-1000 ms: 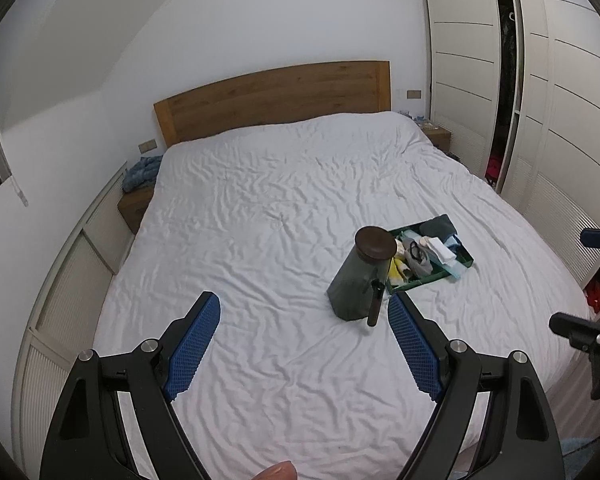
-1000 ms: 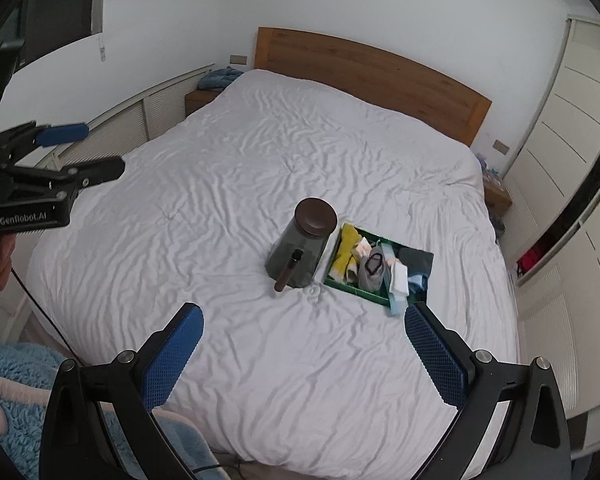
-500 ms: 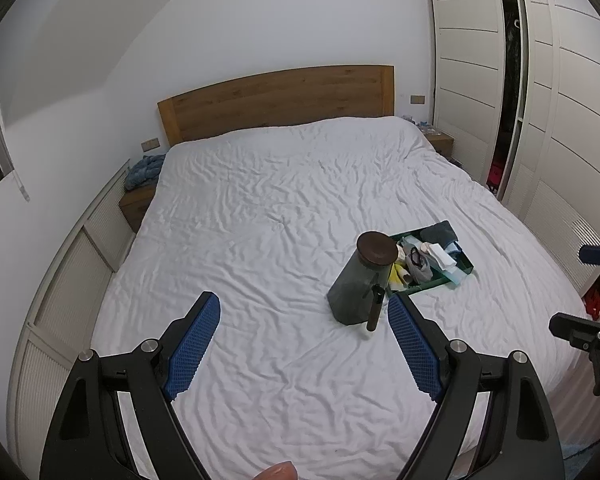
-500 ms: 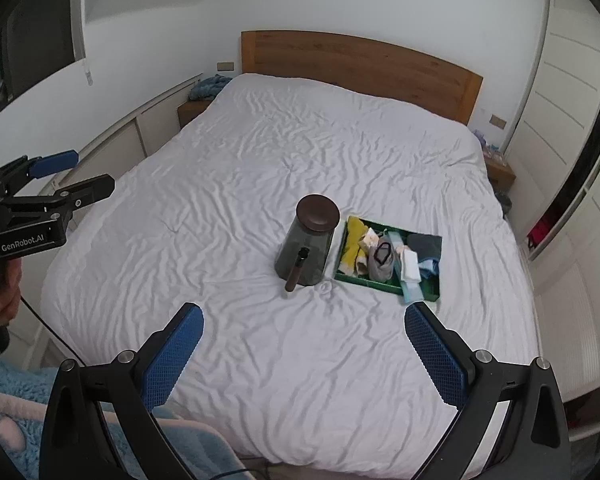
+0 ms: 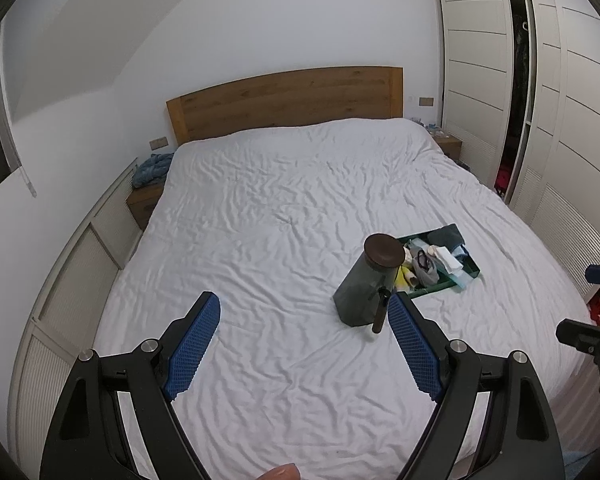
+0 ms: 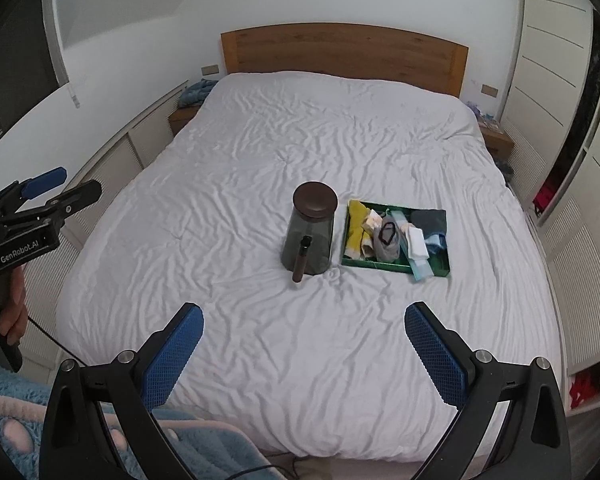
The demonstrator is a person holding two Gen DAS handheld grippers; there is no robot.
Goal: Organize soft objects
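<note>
Two claws, left point(image 5: 304, 344) and right point(image 6: 304, 348), spread wide, holding nothing, both above the near edge of the bed point(image 6: 300, 140). Over the last second the views shift a little and the tray point(image 6: 440, 270) drifts in frame; nothing on the bed moves, so no visible progress. Soft items point(image 6: 388, 232) lie heaped in the tray, beside the lidded jar point(image 6: 310, 236). The jar's handle points toward the claws. Path to the tray is clear for the right claw; the jar partly blocks the left.

My jaws wear blue, dimpled pads on black frames. The bed point(image 6: 260, 152) is creased white, its headboard point(image 6: 340, 52) honey-brown wood. At centre frame, a smoky grey jar point(image 6: 310, 236) has a dark brown lid, beside a green tray point(image 6: 440, 270) of yellow, grey, white and pale blue cloths point(image 6: 392, 232).
</note>
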